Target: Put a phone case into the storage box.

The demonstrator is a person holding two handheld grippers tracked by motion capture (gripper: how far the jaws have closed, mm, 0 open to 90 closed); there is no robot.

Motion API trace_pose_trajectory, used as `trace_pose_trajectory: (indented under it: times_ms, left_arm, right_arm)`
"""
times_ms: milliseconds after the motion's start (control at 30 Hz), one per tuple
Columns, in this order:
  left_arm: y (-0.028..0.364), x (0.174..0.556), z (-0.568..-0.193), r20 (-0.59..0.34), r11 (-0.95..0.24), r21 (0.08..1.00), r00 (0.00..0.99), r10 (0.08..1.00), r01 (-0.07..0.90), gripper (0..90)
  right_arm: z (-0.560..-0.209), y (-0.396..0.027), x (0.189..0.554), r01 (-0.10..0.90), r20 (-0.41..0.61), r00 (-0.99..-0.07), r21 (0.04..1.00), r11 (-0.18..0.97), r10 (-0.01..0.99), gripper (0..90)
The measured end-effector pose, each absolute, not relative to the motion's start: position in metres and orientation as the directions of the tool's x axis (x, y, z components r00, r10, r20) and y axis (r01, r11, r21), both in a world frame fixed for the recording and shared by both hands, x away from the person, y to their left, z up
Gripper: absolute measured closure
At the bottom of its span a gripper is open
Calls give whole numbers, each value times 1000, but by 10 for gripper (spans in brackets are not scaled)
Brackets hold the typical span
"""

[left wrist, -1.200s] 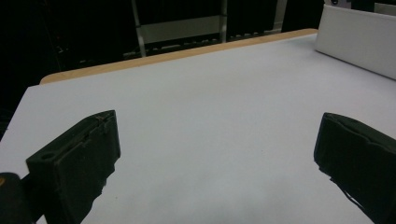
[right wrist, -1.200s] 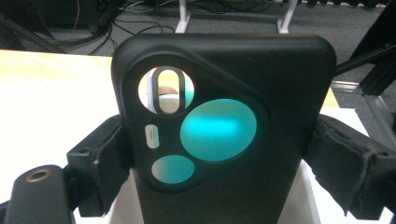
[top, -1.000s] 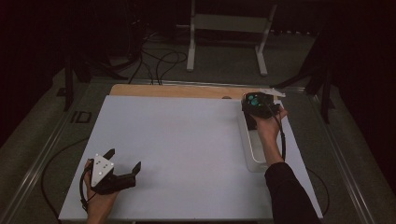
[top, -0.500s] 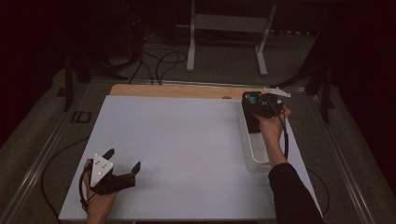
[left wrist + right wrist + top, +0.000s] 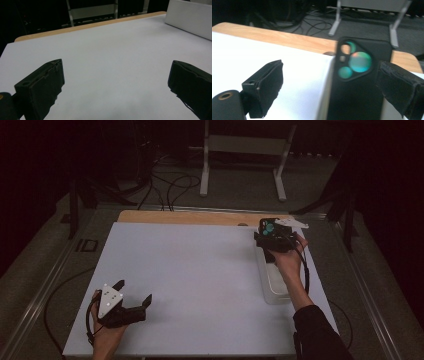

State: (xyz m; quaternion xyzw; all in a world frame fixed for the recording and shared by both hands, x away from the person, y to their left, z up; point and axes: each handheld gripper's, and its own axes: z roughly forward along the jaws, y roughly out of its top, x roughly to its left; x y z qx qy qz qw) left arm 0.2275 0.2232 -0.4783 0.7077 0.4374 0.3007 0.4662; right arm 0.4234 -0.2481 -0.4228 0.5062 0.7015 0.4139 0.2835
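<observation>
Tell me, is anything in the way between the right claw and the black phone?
No. In the right gripper view the black phone already stands between the right claw's jaws, close against one; the other stands off, with nothing visible between. The high view shows it over the clear tray.

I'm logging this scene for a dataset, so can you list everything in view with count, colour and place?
phone: one, black with teal camera lenses, upright between the right jaws, over the tray's far end
tray: one, clear, on the sheet's right side
sheet: one, white, covering most of the table
table: one, wooden edge showing at the far side
stand: one, white-legged, on the floor beyond the table
cables: several, black, on the floor at far left
left gripper: one, black, near left corner, jaws open
right gripper: one, black, far right; one jaw touches the phone, the other stands apart
</observation>
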Motion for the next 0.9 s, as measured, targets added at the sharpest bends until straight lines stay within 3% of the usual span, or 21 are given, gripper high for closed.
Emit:
trace_pose_trajectory:
  times_ms: [367,900]
  left_arm:
    - [225,228,-476,-1,-173,918,441,898,356,3]
    - [235,227,-468,-41,-138,918,435,900,373,1]
  right_arm:
    - [-415,-234,391,428,4,-469,876,224,883,81]
    - [-420,-248,323,332,27,-547,925,187,837,82]
